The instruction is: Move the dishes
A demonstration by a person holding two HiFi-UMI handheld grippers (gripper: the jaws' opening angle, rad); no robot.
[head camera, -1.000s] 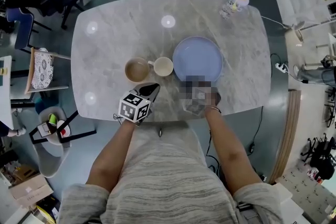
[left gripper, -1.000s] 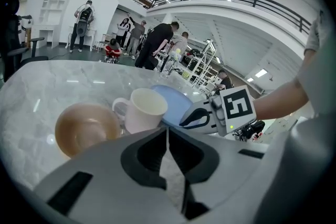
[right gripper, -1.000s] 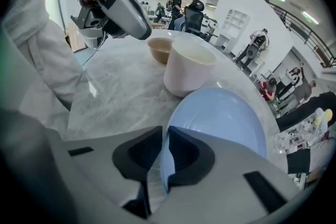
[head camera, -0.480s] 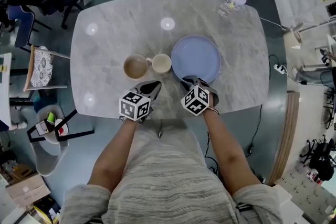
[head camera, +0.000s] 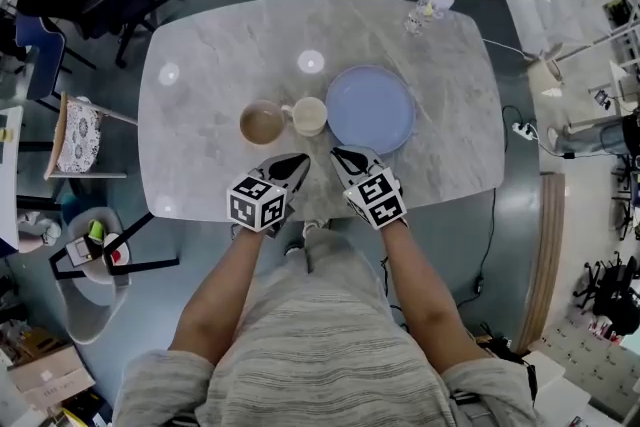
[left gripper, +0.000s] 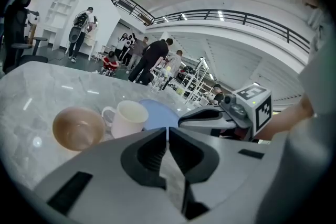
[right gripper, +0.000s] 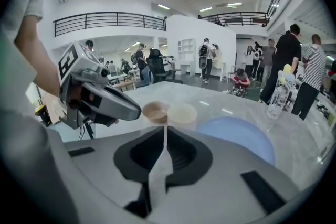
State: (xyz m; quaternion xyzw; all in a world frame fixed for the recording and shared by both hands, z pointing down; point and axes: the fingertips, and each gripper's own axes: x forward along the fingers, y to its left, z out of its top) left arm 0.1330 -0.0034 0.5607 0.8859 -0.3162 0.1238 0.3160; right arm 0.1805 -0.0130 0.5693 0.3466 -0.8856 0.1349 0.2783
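Both grippers hover at lower centre of the head view, over the table's (head camera: 210, 65) near edge. The left gripper (head camera: 300, 159) is closed and empty; the right gripper (head camera: 338, 154) has just closed on nothing. The bowl (head camera: 262, 124), cup (head camera: 310, 116) and plate (head camera: 370, 108) sit in a row mid-frame, just above them.

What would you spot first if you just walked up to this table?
A big pale blue plate sits in the middle of the marble table, with a white mug and a brown bowl lined up to its left. Nearer the person, the left tongs and right tongs hover shut and empty.
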